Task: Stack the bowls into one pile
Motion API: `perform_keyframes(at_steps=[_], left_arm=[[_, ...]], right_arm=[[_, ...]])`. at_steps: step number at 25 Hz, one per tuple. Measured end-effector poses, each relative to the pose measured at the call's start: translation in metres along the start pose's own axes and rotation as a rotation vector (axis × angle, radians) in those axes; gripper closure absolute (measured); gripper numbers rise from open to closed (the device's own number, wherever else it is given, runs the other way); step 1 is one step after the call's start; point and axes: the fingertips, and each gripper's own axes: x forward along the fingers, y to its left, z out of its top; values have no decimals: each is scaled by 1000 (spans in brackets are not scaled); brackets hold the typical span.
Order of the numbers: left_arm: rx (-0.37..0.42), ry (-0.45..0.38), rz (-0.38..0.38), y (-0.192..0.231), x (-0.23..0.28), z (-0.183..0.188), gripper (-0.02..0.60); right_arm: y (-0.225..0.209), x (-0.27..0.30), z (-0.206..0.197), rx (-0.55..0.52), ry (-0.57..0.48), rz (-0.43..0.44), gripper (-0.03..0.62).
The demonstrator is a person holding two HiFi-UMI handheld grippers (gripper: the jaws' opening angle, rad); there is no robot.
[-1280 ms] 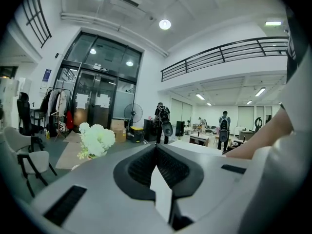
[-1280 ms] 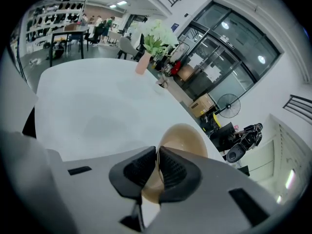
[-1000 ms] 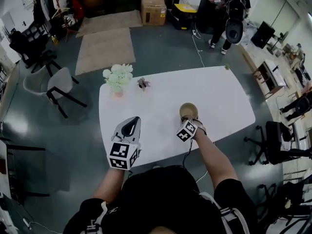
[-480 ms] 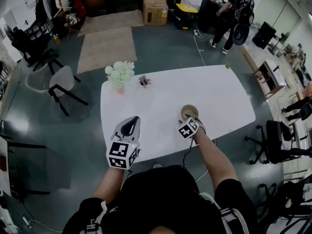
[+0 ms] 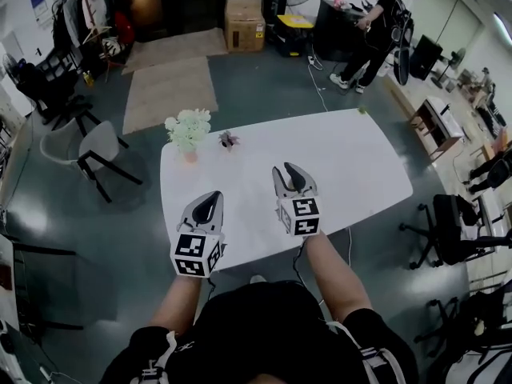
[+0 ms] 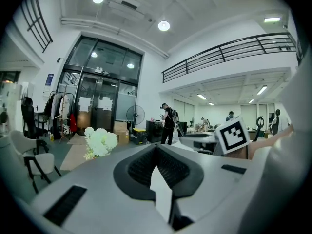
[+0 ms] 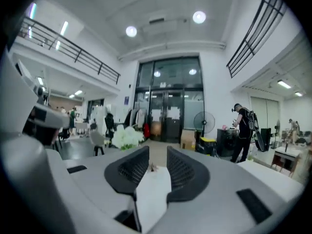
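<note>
Bowls out of sight, both sets of jaws empty above the white table (image 5: 360, 158)

We hold both tools over the table's near edge, pointing towards its far edge. Our left gripper (image 5: 213, 196) is clenched tip to tip with nothing in it. Our right gripper (image 5: 288, 169) has just been closing, and its jaws stand a narrow gap apart with only bare tabletop showing between them. We cannot find the bowls in any view: the open tabletop carries only the flowers (image 5: 189, 128) and a small plant (image 5: 228, 139) near the far left corner. If the bowls stand on the table, we judge them hidden beneath the right gripper — below those jaws rather than ahead of them, and nearer that hand.
</note>
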Motion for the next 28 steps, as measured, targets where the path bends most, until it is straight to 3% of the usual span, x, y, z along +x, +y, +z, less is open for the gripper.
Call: perform_keyframes(at_steps=[3,5,13,28], left_arm=[[-4,-12,20,0,-8,7,568],[-7,-31,27,-3,-13,15,568],[5,-87,27,-11,-27,41,568],[-2,-84,27,-6,-35,37,568]], right_arm=[[16,-32,54,20,-164,-17,532],[25,-52,74,4,-207,-17,577],[67,-94,89,-37,-214,48,582],[83,-98,87,-14,-204,70,580]])
